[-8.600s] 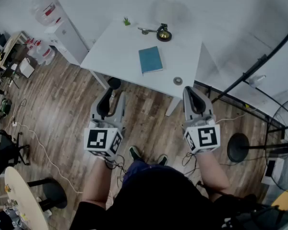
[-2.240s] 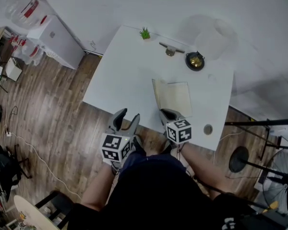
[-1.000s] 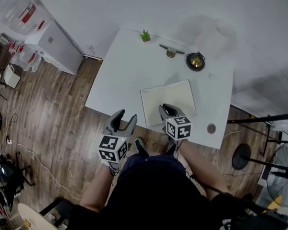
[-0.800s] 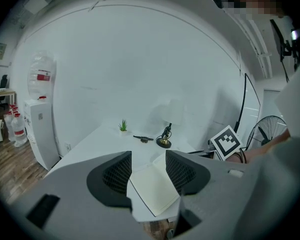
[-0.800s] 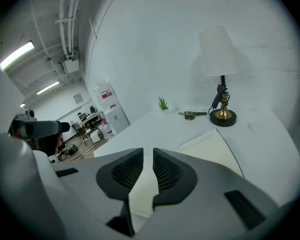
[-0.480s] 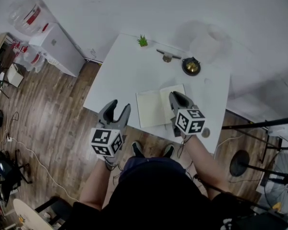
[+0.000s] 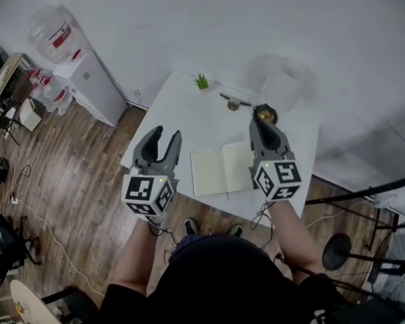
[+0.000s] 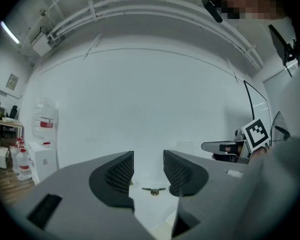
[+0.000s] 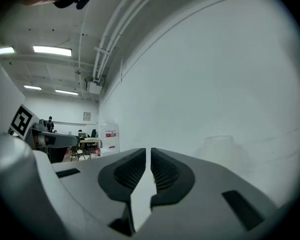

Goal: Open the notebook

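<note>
The notebook (image 7: 223,169) lies open and flat on the white table (image 7: 182,123), cream pages up. Both grippers hang well above it, pointing level at the wall. In the head view my left gripper (image 7: 166,135) is over the table's left edge; its jaws stand open and hold nothing (image 8: 148,166). My right gripper (image 7: 264,125) is above the notebook's right page. Its jaws have just been closing to a thin slit, with nothing between them (image 9: 148,156).
A small green plant (image 7: 201,82), a metal piece (image 7: 233,102) and a dark brass-topped bell (image 7: 262,114) sit along the table's far edge. A white cabinet (image 7: 94,83) with a water bottle (image 7: 50,36) stands to the left. Wooden floor surrounds the table.
The notebook's cover has swung over and it now lies open. Both grippers have risen from the table's near edge and point level. The right gripper's jaws have narrowed.
</note>
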A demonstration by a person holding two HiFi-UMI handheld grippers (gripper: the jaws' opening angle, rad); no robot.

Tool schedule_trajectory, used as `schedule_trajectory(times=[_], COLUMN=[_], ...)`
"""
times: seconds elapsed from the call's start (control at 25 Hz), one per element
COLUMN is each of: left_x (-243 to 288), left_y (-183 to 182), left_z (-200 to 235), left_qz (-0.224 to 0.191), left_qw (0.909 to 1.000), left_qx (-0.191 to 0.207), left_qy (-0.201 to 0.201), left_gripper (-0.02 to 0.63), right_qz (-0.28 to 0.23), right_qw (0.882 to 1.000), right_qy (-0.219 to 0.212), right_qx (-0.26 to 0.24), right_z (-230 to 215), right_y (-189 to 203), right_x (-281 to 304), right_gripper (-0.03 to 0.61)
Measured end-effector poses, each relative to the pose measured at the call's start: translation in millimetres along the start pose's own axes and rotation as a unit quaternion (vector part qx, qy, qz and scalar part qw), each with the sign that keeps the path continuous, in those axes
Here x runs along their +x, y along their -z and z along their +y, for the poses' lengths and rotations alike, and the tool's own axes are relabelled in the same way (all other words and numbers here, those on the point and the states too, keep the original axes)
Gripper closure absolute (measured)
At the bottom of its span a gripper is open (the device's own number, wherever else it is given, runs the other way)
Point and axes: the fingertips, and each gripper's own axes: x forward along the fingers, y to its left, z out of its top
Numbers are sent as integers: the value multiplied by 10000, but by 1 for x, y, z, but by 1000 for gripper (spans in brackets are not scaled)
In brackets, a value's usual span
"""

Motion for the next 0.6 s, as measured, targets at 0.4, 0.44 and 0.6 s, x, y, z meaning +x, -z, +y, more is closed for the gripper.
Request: schedule_trajectory(times=[0.4,0.44,0.6], left_x=[4,4,5], left_y=[-69,-70,-76], left_z=[-17,-19,-23], left_qz=[-719,-735,-801], left_qw=[9970,9969,9964], left_qx=[236,238,266], left_qy=[-137,-127,-98], left_gripper=[454,456,459], right_qz=[-653,-682,-776], right_qw=[9953,9949,9938], right_qy=[-132,-125,-106], right_qx=[-699,-731,-793], right_z=[4,3,-2], right_y=[-70,-71,-78], right_x=[-19,-20,-23], right_gripper=[542,543,543])
